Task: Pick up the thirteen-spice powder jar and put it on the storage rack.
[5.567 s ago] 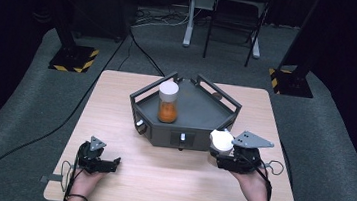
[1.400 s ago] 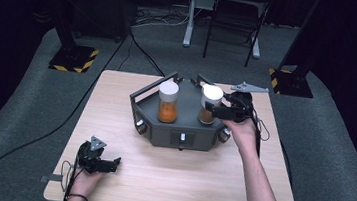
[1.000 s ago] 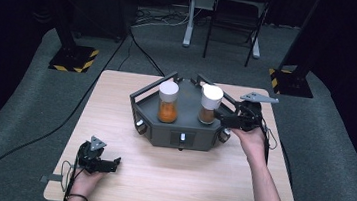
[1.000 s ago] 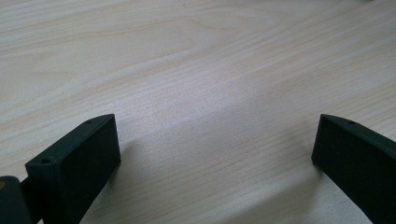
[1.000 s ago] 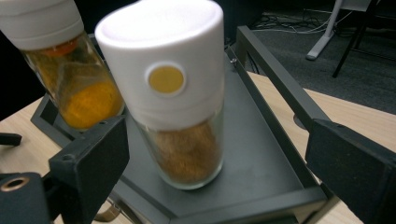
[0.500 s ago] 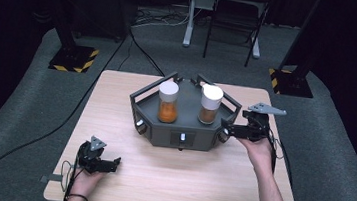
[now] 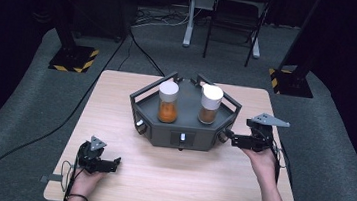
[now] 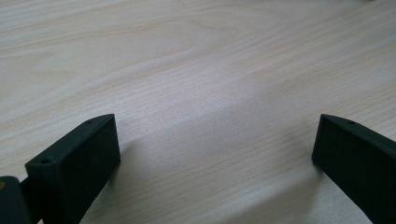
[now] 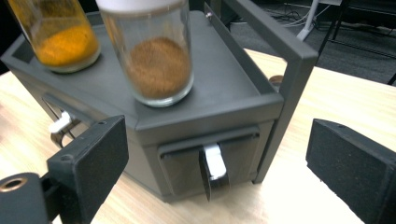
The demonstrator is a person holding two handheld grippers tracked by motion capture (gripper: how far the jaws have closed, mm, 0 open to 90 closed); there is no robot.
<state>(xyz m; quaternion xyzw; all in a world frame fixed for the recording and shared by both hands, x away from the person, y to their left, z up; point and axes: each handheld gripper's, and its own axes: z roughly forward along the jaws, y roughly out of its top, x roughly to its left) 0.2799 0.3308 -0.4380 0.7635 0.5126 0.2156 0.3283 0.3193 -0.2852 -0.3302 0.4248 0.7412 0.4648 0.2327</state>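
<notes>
A dark grey hexagonal rack (image 7: 182, 131) (image 9: 224, 93) stands mid-table. On it are two white-capped glass jars: one with orange powder (image 7: 168, 102) (image 9: 60, 37), one with brown powder (image 7: 210, 105) (image 9: 156, 60). My right gripper (image 7: 233, 137) (image 9: 219, 163) is open, empty, beside the rack's right side, facing a small drawer with a silver handle (image 9: 214, 163). My left gripper (image 7: 109, 164) (image 8: 215, 154) rests open on the wooden table (image 7: 131, 100) near the front left, nothing between its jaws.
The rack has raised rail posts (image 9: 299, 70) at its corners and knobs (image 7: 138, 124) on its sides. Bare wood (image 8: 196, 70) lies ahead of the left gripper. Stands and a chair (image 7: 235, 21) sit on the floor beyond the table.
The right gripper carried the brown-powder jar from the table onto the rack, let go of it, then drew back to the rack's right side. The left gripper stayed put.
</notes>
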